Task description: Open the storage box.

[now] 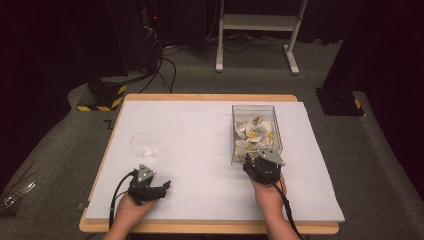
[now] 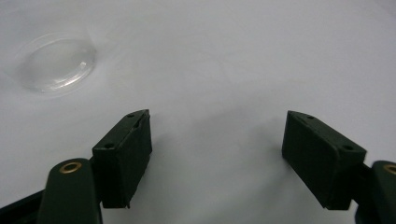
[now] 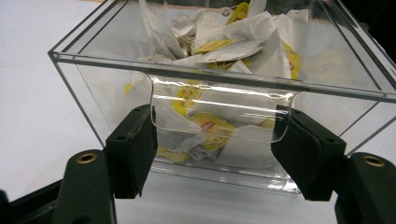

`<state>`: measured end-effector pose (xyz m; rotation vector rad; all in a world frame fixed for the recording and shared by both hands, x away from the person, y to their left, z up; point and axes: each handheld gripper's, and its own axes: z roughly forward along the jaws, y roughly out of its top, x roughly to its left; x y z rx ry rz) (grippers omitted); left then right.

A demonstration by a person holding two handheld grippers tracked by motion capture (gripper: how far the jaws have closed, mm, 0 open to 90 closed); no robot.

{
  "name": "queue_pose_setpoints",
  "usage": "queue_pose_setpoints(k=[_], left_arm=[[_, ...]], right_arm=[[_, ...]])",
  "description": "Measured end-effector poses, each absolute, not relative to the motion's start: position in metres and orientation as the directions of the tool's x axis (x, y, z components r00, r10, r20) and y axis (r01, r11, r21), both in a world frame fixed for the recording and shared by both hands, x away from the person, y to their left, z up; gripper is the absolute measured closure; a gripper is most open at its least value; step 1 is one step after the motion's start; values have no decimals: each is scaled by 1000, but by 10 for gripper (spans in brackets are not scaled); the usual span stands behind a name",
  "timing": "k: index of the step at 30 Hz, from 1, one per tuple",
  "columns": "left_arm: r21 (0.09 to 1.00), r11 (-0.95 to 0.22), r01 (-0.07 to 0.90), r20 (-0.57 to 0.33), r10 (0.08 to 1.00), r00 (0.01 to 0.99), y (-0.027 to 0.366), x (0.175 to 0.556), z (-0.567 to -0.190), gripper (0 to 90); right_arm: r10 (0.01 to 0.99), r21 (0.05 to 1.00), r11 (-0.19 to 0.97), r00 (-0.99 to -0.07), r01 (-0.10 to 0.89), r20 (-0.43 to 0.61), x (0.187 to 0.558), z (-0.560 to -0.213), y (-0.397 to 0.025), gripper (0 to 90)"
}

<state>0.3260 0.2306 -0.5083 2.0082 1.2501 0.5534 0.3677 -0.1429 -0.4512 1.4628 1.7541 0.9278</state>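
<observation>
Clear box (image 1: 257,134) of tea bags (image 1: 254,132) standing on the white desk (image 1: 200,150), right of centre, long axis running from the person's edge toward the far edge, open top facing up. Box well inside the desk's right edge, with a strip of bare surface on that side; far end short of the far edge; broad open surface to its left. Right tool (image 1: 262,165) placed at the near short wall of the box, jaws spread wide, holding nothing. In the right gripper view, right tool (image 3: 215,140) looking into that near wall, a scooped cut-out in the wall between the two jaws; contact between jaws and wall cannot be told. Tea bags piled loose in the box (image 3: 219,70), white paper with yellow tags (image 3: 210,126), lying in no common direction. Left tool (image 1: 150,186) low near the front edge, left of centre, jaws wide, holding nothing, pointing to the right across the desk. Clear cup (image 1: 142,145) upright just beyond it, near the left edge. In the left gripper view, left tool (image 2: 217,140) over bare surface, cup (image 2: 56,63) off to upper left, well apart from the jaws.
</observation>
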Motion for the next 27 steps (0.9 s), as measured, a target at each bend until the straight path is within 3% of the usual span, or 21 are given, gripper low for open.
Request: queue_pose_setpoints(k=[27], left_arm=[[746,-293,598,-4,896,444,231,326,-508,245]], right_arm=[[984,861,133,-169,491,-56,334,-454,-146,322]])
